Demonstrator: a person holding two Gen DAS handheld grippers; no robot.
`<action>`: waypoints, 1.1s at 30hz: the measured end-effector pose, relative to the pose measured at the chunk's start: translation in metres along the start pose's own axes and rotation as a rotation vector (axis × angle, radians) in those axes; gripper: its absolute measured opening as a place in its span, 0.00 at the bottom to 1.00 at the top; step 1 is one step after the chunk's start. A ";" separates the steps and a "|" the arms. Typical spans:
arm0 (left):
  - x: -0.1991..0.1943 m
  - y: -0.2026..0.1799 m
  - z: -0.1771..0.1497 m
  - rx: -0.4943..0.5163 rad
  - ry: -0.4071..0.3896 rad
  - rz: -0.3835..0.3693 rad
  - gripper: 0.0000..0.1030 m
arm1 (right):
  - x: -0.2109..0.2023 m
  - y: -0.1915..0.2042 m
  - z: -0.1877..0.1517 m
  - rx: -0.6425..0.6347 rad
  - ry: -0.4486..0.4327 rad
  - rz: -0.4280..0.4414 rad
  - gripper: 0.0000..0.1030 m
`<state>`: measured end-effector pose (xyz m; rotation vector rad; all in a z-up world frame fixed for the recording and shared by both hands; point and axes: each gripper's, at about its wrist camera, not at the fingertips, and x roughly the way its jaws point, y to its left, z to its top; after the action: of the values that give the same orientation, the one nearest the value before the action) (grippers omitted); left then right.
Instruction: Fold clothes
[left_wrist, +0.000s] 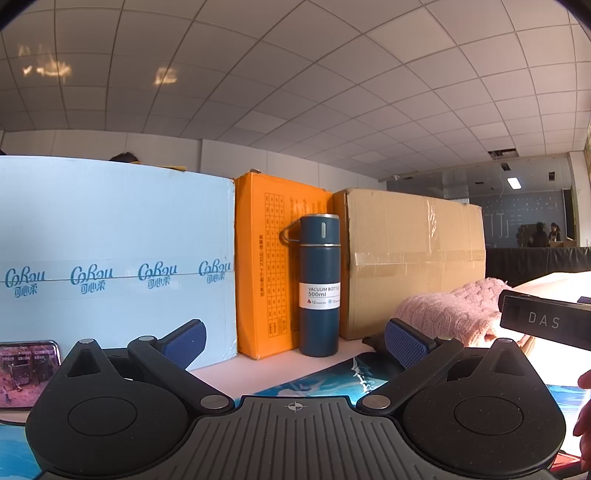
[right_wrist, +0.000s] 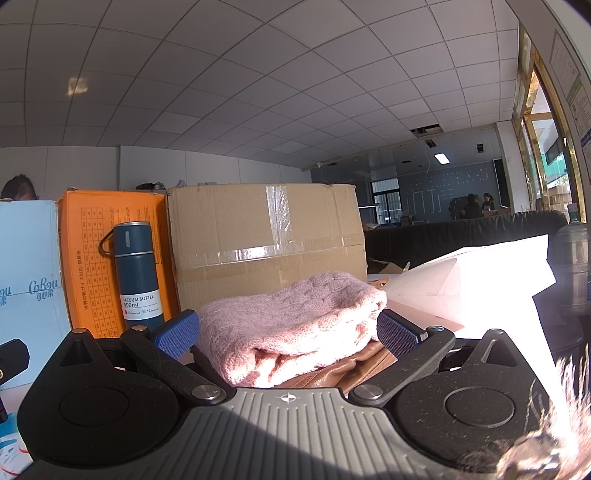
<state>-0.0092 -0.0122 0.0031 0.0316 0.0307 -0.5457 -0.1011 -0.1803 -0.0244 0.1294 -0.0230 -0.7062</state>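
A folded pink knit sweater (right_wrist: 295, 325) lies on a brown leather garment (right_wrist: 343, 373) right in front of my right gripper (right_wrist: 288, 332). That gripper is open, its blue pads (right_wrist: 177, 332) standing on either side of the sweater's near edge. My left gripper (left_wrist: 295, 343) is open and empty, low over a blue patterned mat (left_wrist: 332, 380). In the left wrist view the pink sweater (left_wrist: 454, 314) lies to the right, beyond the right pad, and the right gripper's black body (left_wrist: 543, 321) marked DAS shows at the right edge.
A dark blue vacuum bottle (left_wrist: 319, 288) stands against an orange box (left_wrist: 269, 266), between a light blue box (left_wrist: 110, 258) and a taped cardboard box (left_wrist: 413, 266). A phone (left_wrist: 27, 373) lies at the left. White foam pieces (right_wrist: 476, 284) lie to the right of the sweater.
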 end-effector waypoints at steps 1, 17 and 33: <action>0.000 0.000 0.000 0.000 0.000 0.000 1.00 | 0.000 0.000 0.000 0.000 0.000 0.000 1.00; 0.000 0.001 -0.003 -0.004 0.001 -0.001 1.00 | 0.001 0.000 -0.002 0.000 -0.003 0.000 1.00; 0.000 0.001 -0.002 -0.004 0.003 -0.002 1.00 | 0.001 0.000 -0.002 -0.001 -0.003 0.000 1.00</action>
<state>-0.0087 -0.0112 0.0009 0.0279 0.0345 -0.5474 -0.1004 -0.1805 -0.0265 0.1273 -0.0257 -0.7062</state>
